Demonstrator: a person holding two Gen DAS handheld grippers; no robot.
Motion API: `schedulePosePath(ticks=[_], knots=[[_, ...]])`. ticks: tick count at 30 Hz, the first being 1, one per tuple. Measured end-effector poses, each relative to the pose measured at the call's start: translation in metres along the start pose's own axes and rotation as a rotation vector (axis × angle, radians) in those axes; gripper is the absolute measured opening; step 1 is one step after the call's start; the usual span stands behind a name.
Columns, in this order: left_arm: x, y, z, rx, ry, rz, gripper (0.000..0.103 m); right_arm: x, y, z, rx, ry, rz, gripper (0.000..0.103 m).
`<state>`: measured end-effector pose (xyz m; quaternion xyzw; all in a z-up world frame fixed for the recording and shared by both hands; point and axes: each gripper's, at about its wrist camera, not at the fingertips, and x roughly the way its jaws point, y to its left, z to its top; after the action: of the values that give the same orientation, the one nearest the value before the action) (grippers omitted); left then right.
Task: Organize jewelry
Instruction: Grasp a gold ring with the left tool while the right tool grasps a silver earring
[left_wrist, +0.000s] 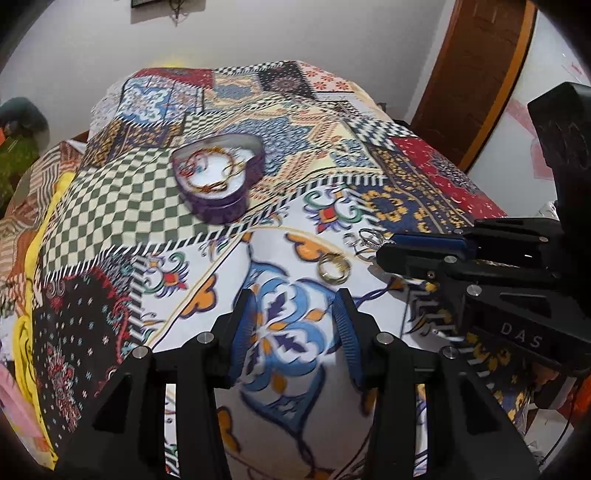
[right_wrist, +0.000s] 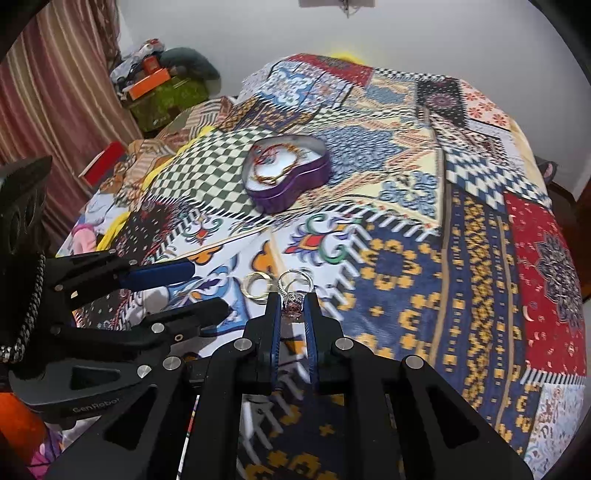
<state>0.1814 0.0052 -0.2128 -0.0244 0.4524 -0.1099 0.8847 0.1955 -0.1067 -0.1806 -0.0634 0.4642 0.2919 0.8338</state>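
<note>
While my right gripper (right_wrist: 293, 299) pinches the silver ring (right_wrist: 291, 291) on the patterned bedspread (right_wrist: 480, 258), my left gripper (left_wrist: 291, 317) hangs open and empty. Gold ring (left_wrist: 332, 267): beside it. Heart-shaped purple tin (left_wrist: 221, 184) with bracelets: further toward the bedspread's far edge.

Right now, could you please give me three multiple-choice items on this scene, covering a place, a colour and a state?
1. Where do the bracelets lie?
A. inside the heart-shaped tin
B. on the cloth beside the tin
C. in the left gripper

2. What colour is the tin's side wall?
A. green
B. purple
C. orange

3. What is the right gripper doing?
A. open over the gold ring
B. shut on nothing
C. shut on the silver ring

A: the bracelets sit within the heart-shaped tin.
B: its wall is purple.
C: the right gripper pinches the silver ring with a stone.
</note>
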Motion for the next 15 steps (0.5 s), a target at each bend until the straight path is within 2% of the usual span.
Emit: schedulePosePath(ticks=[7,10,12,15], knots=[[0.01,-0.017,0.009,0.044,-0.01,-0.014,0.043,-0.01,-0.02,-0.003,0.038,-0.021,-0.021,0.011],[0.016,-0.023,0.012,0.055,-0.008,-0.017,0.034,-0.013,-0.025,-0.005,0.049,-0.022,-0.021,0.011],[0.02,-0.027,0.013,0.071,-0.012,-0.008,0.021,-0.013,-0.028,-0.007,0.057,-0.022,-0.02,0.011],[0.02,-0.03,0.014,0.082,-0.021,0.007,0.021,-0.014,-0.03,-0.008,0.063,-0.021,-0.013,0.011]])
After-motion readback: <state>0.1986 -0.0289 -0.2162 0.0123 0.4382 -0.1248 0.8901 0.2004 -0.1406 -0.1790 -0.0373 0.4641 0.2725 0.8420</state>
